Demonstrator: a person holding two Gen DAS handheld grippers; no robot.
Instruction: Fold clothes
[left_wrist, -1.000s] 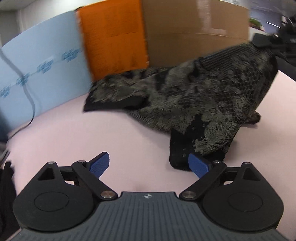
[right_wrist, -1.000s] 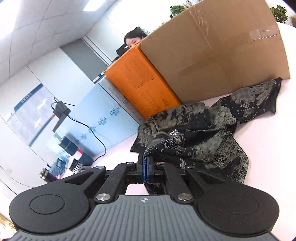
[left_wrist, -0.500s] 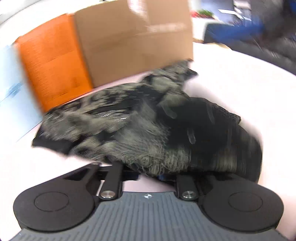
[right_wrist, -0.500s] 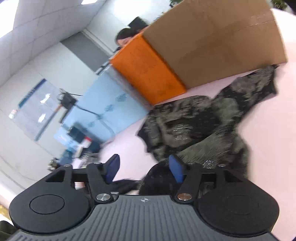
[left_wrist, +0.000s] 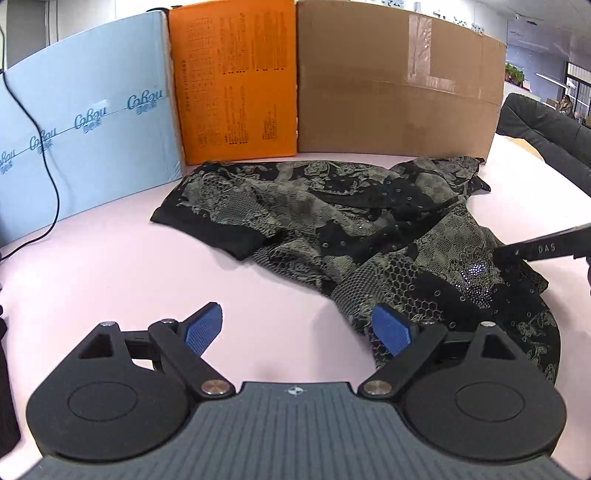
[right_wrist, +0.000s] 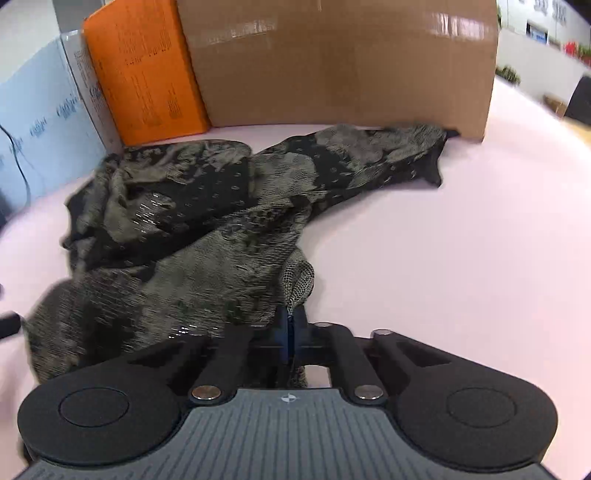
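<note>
A black and olive lace-patterned garment (left_wrist: 369, 221) lies crumpled on the pink table (left_wrist: 110, 277), reaching back to the boxes. My left gripper (left_wrist: 297, 328) hovers low at its near edge with its jaws opening. Only bare table shows between the blue pads (left_wrist: 203, 326), and the cloth's hem touches the right pad. My right gripper (right_wrist: 291, 332) is shut on a fold of the garment (right_wrist: 184, 221), and a netted pinch of cloth sticks up above the pads. In the left wrist view, a black finger of the right gripper (left_wrist: 546, 247) rests on the garment's right side.
A cardboard box (left_wrist: 399, 85), an orange box (left_wrist: 232, 81) and a light blue foam board (left_wrist: 85, 118) wall off the back of the table. A black cable (left_wrist: 48, 166) hangs over the board. A dark chair (left_wrist: 546, 129) stands at the far right. Something dark (left_wrist: 5, 387) lies at the left edge.
The left gripper shut on the garment's near edge, then opened again and let it drop. The right gripper opened, sank toward the table and shut on a new fold.
</note>
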